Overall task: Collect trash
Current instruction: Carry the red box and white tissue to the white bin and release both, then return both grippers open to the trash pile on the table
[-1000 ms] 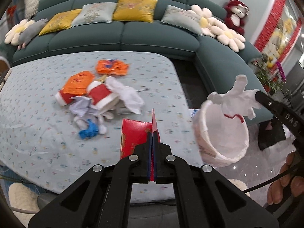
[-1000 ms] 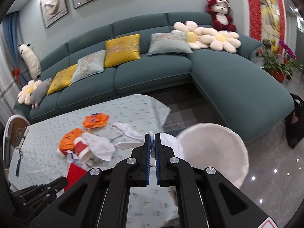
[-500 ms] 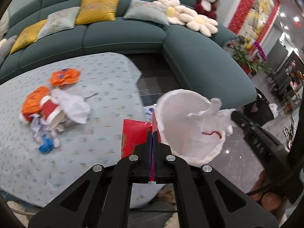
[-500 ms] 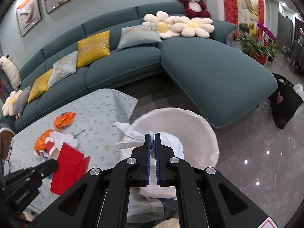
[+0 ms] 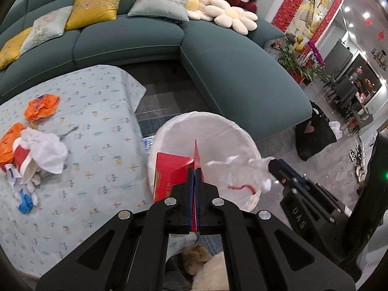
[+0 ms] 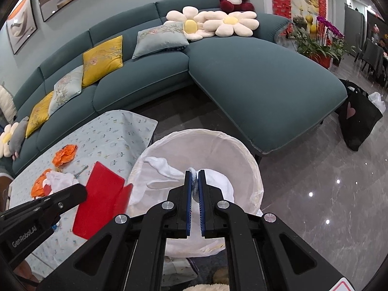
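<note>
The bin (image 5: pixel 203 131) stands on the floor just off the surface's (image 5: pixel 97 165) right edge, before the sofa (image 5: pixel 218 55). Your left tool (image 5: pixel 195 172) holds the box (image 5: pixel 169 172) at the bin's left rim; your right tool (image 6: pixel 194 181) holds the bag (image 6: pixel 165 167) over its opening. The trash pile (image 5: pixel 31 150) lies on the surface, far left.

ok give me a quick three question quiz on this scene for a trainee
1. True or false: the left hand-held gripper is shut on a red carton.
2. What does the right hand-held gripper hold: A) an orange wrapper, B) a white plastic bag, C) a yellow cushion?
3. Fill in: both held items hang over the white-lined ____.

Key: 1 true; 2 B, the white plastic bag; 3 bin. Other trash, such as the orange wrappers, lies on the table.
</note>
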A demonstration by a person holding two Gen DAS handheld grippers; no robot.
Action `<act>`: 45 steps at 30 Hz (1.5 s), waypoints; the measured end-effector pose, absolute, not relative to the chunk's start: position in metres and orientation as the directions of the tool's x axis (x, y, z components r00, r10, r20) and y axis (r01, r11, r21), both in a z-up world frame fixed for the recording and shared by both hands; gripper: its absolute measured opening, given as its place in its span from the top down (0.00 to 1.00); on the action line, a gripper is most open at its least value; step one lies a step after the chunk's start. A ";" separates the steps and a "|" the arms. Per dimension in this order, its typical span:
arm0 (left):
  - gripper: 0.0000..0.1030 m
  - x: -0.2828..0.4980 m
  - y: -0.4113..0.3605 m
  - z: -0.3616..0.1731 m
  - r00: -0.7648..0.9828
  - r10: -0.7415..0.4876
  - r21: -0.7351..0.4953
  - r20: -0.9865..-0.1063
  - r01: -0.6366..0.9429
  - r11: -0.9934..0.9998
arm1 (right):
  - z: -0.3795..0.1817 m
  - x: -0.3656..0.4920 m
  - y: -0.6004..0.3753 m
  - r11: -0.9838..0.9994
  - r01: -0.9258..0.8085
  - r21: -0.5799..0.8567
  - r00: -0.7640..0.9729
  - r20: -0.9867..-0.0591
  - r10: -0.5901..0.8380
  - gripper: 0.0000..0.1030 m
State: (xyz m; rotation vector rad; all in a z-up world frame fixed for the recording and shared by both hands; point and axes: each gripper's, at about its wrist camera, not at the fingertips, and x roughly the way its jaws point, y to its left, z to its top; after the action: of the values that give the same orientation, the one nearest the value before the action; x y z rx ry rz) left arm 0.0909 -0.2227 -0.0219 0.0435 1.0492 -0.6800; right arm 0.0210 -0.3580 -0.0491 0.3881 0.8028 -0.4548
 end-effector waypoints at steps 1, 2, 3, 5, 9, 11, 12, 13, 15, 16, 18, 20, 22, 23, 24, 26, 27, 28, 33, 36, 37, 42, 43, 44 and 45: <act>0.99 0.091 -0.225 -0.022 0.313 -0.497 -0.281 -0.809 0.536 0.796 | -0.049 0.020 -0.359 0.832 0.531 0.157 0.608 -0.755 -0.246 0.86; 0.99 0.092 -0.227 -0.023 0.314 -0.497 -0.282 -0.809 0.534 0.797 | -0.049 0.021 -0.359 0.831 0.533 0.157 0.608 -0.755 -0.248 0.80; 0.97 0.093 -0.229 -0.023 0.315 -0.496 -0.284 -0.809 0.529 0.800 | -0.048 0.021 -0.360 0.830 0.536 0.156 0.608 -0.754 -0.251 0.73; 0.92 0.095 -0.230 -0.024 0.312 -0.493 -0.288 -0.812 0.521 0.804 | -0.048 0.019 -0.361 0.827 0.541 0.154 0.608 -0.751 -0.258 0.69; 0.74 0.096 -0.220 -0.025 0.332 -0.479 -0.282 -0.812 0.496 0.821 | -0.045 0.017 -0.360 0.828 0.540 0.149 0.610 -0.748 -0.263 0.63; 0.69 0.096 -0.212 -0.024 0.349 -0.469 -0.271 -0.811 0.487 0.831 | -0.042 0.015 -0.358 0.829 0.540 0.146 0.612 -0.744 -0.268 0.60; 0.67 0.097 -0.209 -0.023 0.354 -0.464 -0.267 -0.812 0.482 0.835 | -0.041 0.015 -0.357 0.831 0.538 0.145 0.613 -0.743 -0.268 0.59; 0.67 0.097 -0.204 -0.022 0.361 -0.459 -0.264 -0.812 0.474 0.840 | -0.039 0.016 -0.354 0.833 0.534 0.145 0.615 -0.742 -0.266 0.59; 0.64 0.098 -0.193 -0.021 0.370 -0.449 -0.261 -0.813 0.458 0.850 | -0.036 0.016 -0.350 0.837 0.528 0.145 0.620 -0.739 -0.263 0.56; 0.61 0.098 -0.187 -0.021 0.377 -0.442 -0.258 -0.814 0.447 0.856 | -0.034 0.016 -0.347 0.839 0.524 0.144 0.623 -0.737 -0.262 0.55; 0.53 0.099 -0.172 -0.019 0.401 -0.423 -0.249 -0.813 0.417 0.874 | -0.028 0.017 -0.337 0.849 0.509 0.142 0.633 -0.730 -0.257 0.50; 0.51 0.100 -0.154 -0.018 0.428 -0.402 -0.239 -0.810 0.384 0.892 | -0.024 0.019 -0.325 0.860 0.491 0.139 0.642 -0.725 -0.249 0.47; 0.50 0.101 -0.138 -0.018 0.442 -0.385 -0.233 -0.810 0.359 0.904 | -0.020 0.021 -0.314 0.870 0.474 0.136 0.650 -0.721 -0.241 0.45; 0.49 0.101 -0.127 -0.018 0.449 -0.373 -0.230 -0.812 0.341 0.911 | -0.017 0.023 -0.306 0.878 0.460 0.132 0.655 -0.719 -0.235 0.44; 0.48 0.102 -0.120 -0.018 0.453 -0.364 -0.227 -0.814 0.329 0.917 | -0.016 0.024 -0.300 0.884 0.450 0.129 0.657 -0.718 -0.230 0.43; 0.43 0.103 -0.100 -0.019 0.473 -0.336 -0.214 -0.814 0.293 0.932 | -0.013 0.027 -0.286 0.895 0.431 0.118 0.661 -0.716 -0.224 0.42; 0.42 0.103 -0.090 -0.019 0.483 -0.322 -0.208 -0.814 0.276 0.938 | -0.012 0.028 -0.282 0.899 0.423 0.116 0.663 -0.715 -0.220 0.41; 0.41 0.103 -0.081 -0.019 0.490 -0.312 -0.205 -0.814 0.260 0.944 | -0.011 0.029 -0.276 0.904 0.411 0.114 0.666 -0.715 -0.213 0.41; 0.39 0.105 -0.036 -0.024 0.505 -0.275 -0.214 -0.818 0.176 0.961 | -0.007 0.036 -0.242 0.929 0.355 0.102 0.675 -0.716 -0.179 0.40; 0.38 0.106 -0.009 -0.029 0.509 -0.249 -0.211 -0.824 0.133 0.968 | -0.008 0.042 -0.221 0.943 0.321 0.092 0.675 -0.720 -0.160 0.39; 0.38 0.106 -0.002 -0.030 0.510 -0.243 -0.211 -0.825 0.121 0.970 | -0.008 0.044 -0.215 0.946 0.312 0.089 0.675 -0.721 -0.155 0.39; 0.36 0.107 0.036 -0.041 0.509 -0.209 -0.208 -0.835 0.060 0.976 | -0.012 0.053 -0.184 0.963 0.258 0.078 0.670 -0.733 -0.120 0.38; 0.36 0.108 0.044 -0.044 0.506 -0.201 -0.205 -0.839 0.048 0.977 | -0.013 0.055 -0.177 0.967 0.246 0.073 0.668 -0.735 -0.115 0.38; 0.36 0.109 0.048 -0.046 0.504 -0.198 -0.205 -0.841 0.042 0.978 | -0.015 0.058 -0.171 0.969 0.235 0.069 0.667 -0.737 -0.109 0.38; 0.36 0.110 0.055 -0.050 0.500 -0.189 -0.202 -0.845 0.029 0.979 | -0.016 0.061 -0.166 0.972 0.226 0.067 0.664 -0.740 -0.104 0.38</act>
State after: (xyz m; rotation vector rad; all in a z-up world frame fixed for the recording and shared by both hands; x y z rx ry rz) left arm 0.1104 0.0553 -0.0495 -0.1699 1.0400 -0.1327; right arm 0.0607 -0.1660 -0.0161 0.1579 0.8241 -0.1870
